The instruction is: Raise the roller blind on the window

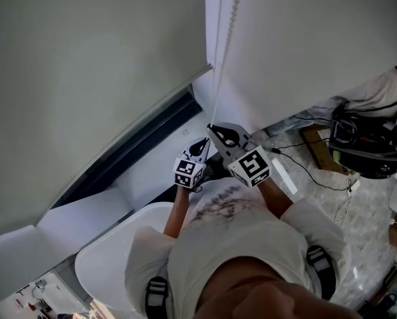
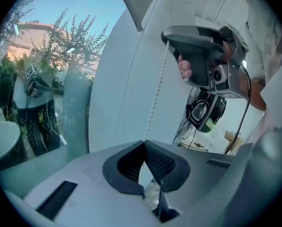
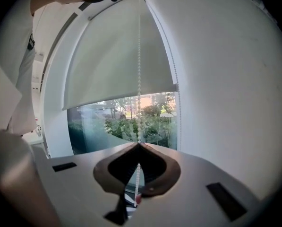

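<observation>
Pale grey roller blind, lowered partway; white bead chain, hung straight, clenched by left gripper and right gripper.

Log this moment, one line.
left gripper: shut on bead chain | right gripper: shut on bead chain | roller blind: partly down

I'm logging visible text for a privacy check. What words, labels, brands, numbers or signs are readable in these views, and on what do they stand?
No readable word, brand or number in any view.
Left marker cube and right marker cube: black-and-white square code patterns, no letters.
Shirt print: dark marks, too blurred to read.
</observation>
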